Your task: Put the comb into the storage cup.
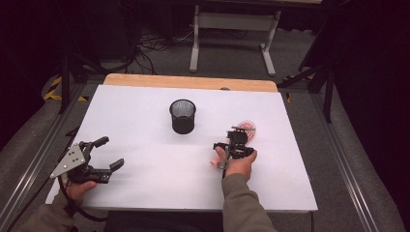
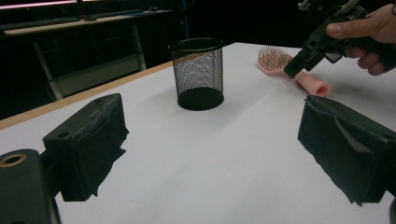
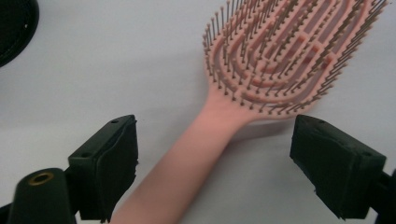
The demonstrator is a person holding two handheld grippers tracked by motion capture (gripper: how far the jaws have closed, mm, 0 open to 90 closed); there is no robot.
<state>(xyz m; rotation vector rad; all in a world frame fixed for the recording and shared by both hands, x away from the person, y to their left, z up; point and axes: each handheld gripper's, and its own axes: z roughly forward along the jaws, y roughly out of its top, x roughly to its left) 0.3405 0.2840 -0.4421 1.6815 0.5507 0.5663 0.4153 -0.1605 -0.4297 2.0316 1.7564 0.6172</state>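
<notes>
This looks like a lab or recording studio rather than a home. Beyond the grippers, the white-topped table (image 1: 145,111) with a bare wooden edge (image 1: 188,82) stands on grey carpet between metal floor rails (image 1: 29,159), ringed by black curtains (image 1: 372,58). Farther ahead lie loose cables (image 1: 150,48) and a grey metal bench frame (image 1: 232,24).

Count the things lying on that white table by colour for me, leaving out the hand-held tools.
Black: 1, the mesh pen cup
Pink: 1, the hairbrush
Total: 2
</notes>
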